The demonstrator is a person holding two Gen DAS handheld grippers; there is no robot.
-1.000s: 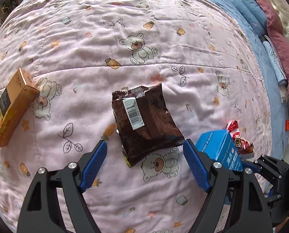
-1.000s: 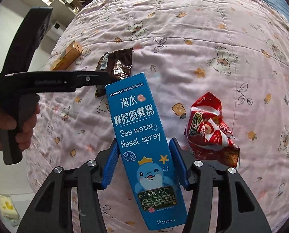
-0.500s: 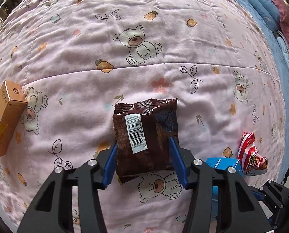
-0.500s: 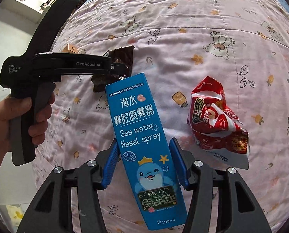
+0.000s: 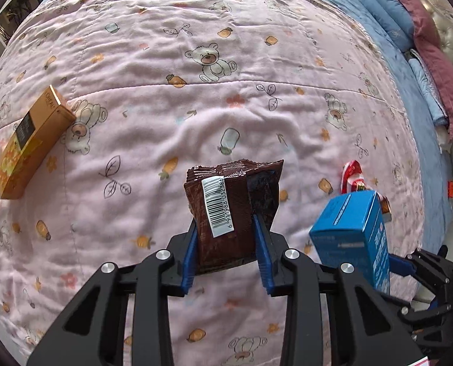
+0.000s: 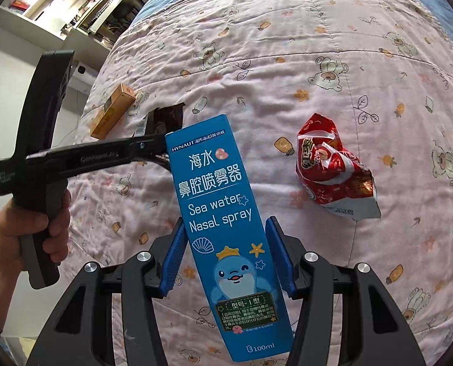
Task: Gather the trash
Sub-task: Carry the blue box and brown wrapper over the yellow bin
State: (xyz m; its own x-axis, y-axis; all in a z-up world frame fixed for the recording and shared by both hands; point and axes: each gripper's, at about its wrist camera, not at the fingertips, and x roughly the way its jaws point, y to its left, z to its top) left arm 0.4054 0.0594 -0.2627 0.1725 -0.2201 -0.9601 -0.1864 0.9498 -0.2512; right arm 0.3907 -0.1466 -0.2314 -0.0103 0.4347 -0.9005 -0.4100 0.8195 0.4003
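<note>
Only the left wrist view shows the left gripper (image 5: 225, 231) closing on the brown wrapper (image 5: 231, 213). Meanwhile the right gripper (image 6: 225, 256) clamps the blue box (image 6: 223, 228), red wrapper (image 6: 333, 167) lying beyond it, rightward.

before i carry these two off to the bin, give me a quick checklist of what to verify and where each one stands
1. Left gripper on the brown wrapper: pads either side, jaws closing, wrapper lifted off the quilt. Ok.
2. Right gripper on the blue nasal spray box: clamped mid-length. Ok.
3. Box secure: it sits tilted between the pads. Cannot tell if it will slip.
4. Grippers clear of each other: close but apart. Ok.
5. All trash collected: red wrapper and gold box lie on the quilt. Not ok.
6. Bin location: not in view. Cannot tell.
</note>
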